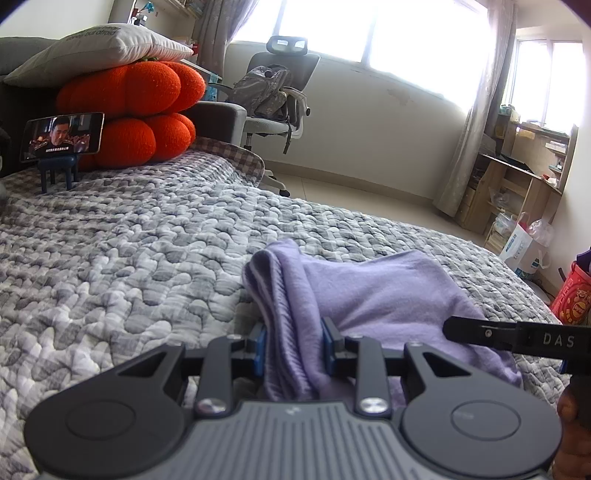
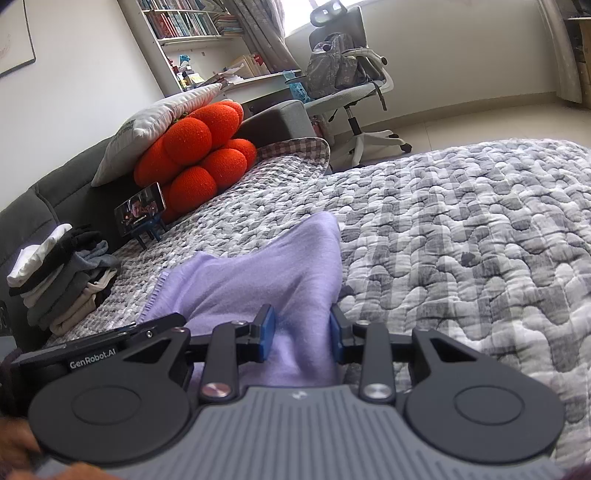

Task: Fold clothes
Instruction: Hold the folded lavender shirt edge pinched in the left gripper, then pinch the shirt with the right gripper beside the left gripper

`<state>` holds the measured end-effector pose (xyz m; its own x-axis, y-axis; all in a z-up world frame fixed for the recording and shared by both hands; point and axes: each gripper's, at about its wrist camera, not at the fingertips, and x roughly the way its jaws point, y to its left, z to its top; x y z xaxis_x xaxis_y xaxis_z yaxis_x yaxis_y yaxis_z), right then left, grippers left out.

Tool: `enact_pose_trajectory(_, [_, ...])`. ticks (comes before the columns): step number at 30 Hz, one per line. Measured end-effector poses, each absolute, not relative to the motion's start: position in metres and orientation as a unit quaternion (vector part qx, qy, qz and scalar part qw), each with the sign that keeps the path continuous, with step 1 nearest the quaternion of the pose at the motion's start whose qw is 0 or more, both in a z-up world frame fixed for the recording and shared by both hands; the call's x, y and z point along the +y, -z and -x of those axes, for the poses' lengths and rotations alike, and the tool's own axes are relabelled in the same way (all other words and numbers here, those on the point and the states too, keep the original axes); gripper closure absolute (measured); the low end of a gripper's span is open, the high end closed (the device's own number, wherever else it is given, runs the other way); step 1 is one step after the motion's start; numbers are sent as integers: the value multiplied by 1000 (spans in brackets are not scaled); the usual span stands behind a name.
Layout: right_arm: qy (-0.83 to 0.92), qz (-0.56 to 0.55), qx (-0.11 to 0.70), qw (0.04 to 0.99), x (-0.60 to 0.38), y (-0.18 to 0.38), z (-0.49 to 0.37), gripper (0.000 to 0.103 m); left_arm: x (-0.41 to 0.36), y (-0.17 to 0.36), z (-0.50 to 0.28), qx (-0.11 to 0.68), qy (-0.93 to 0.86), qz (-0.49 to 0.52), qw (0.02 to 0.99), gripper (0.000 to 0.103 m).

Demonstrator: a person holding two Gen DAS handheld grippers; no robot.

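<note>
Orange pumpkin cushions [image 1: 129, 114], phone on stand [image 1: 62, 136], office chair [image 1: 280, 88], bookshelf [image 2: 184, 22]

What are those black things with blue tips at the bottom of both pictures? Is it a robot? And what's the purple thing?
No robot here. A person holds a grabbing tool in each hand, and each carries a camera looking along its two fingers. One picture is from the left tool, the other from the right tool. Both pinch a purple garment lying on a grey quilted bed. Further back stand orange cushions, a phone on a stand and a pile of folded clothes.
</note>
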<state>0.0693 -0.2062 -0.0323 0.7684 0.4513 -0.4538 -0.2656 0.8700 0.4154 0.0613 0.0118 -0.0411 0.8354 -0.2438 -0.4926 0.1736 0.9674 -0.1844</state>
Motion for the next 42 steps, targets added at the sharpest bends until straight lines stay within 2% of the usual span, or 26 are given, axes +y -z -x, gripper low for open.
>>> enact_pose_trajectory(21, [-201, -170, 282, 923, -205, 31, -73, 67, 7, 39, -63, 266, 103, 47, 957, 73])
enact_pose_trajectory(25, [-186, -180, 272, 927, -208, 29, -71, 78, 0, 36, -62, 264, 95, 24, 959, 73])
enact_pose_trajectory(26, [-185, -181, 267, 928, -208, 29, -69, 82, -3, 36, -61, 262, 93, 16, 960, 74])
enact_pose_trajectory(28, [-187, -170, 256, 933, -206, 25, -65, 86, -6, 35, -60, 261, 91, 4, 961, 77])
enact_pose_trajectory(32, [-174, -154, 241, 942, -198, 20, -59, 88, -6, 30, -59, 267, 95, 15, 959, 85])
enact_pose_trajectory(37, [-162, -127, 223, 953, -182, 12, -57, 88, 10, 17, -61, 271, 113, 74, 953, 86])
enact_pose_trajectory(42, [-163, -100, 199, 961, -165, 1, -54, 89, 16, 0, -48, 239, 110, 65, 963, 87])
